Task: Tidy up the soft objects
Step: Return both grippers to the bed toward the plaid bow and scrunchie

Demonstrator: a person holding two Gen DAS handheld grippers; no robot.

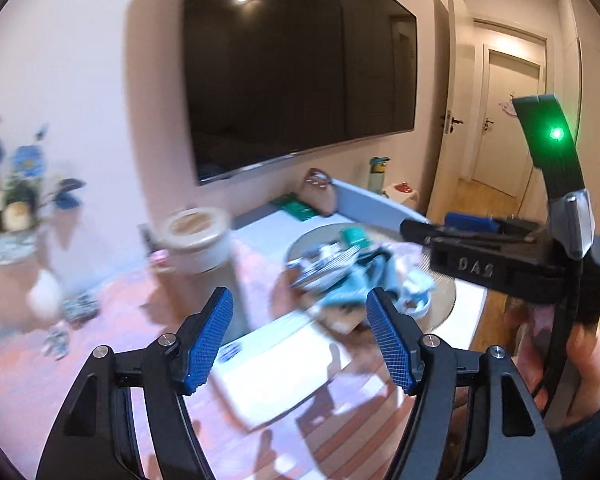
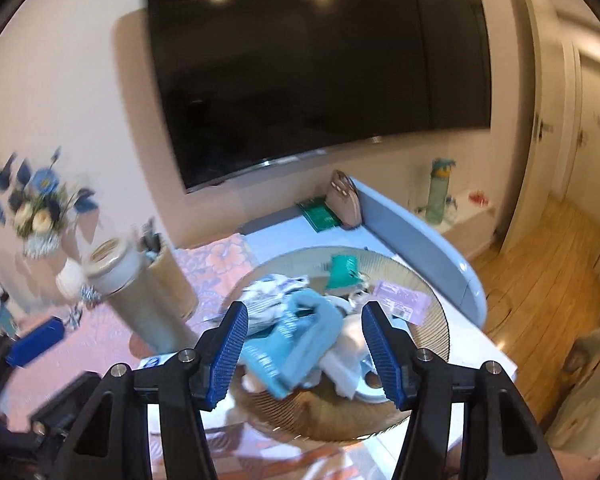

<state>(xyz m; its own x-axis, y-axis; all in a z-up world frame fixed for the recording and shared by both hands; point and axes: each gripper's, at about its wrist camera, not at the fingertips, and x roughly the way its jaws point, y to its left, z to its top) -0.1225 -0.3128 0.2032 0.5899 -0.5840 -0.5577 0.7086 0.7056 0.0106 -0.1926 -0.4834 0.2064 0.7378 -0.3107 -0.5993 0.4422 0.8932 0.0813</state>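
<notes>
Both tongs, left tongs (image 1: 300, 340) and right tongs (image 2: 304, 346), are partly open and hold nothing, so the soft things (image 2: 296, 328) piled on the round tray (image 2: 432, 332) still need sorting.

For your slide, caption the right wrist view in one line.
Open right gripper hovers over a ribbed round tray piled with light blue cloth, below a wall-mounted TV.

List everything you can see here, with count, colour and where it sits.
Round tray: one, amber ribbed, on the table.
Soft cloths: a heap, light blue and white, on the tray.
Teal item: one, far side of the tray.
Pink packet: one, right side of the tray.
Canister: one, beige, left of the tray.
Flowers: one bunch, blue and white, far left.
Television: one, black, on the wall.
Left hand-held gripper: open, empty.
Right hand-held gripper: open, empty.
</notes>
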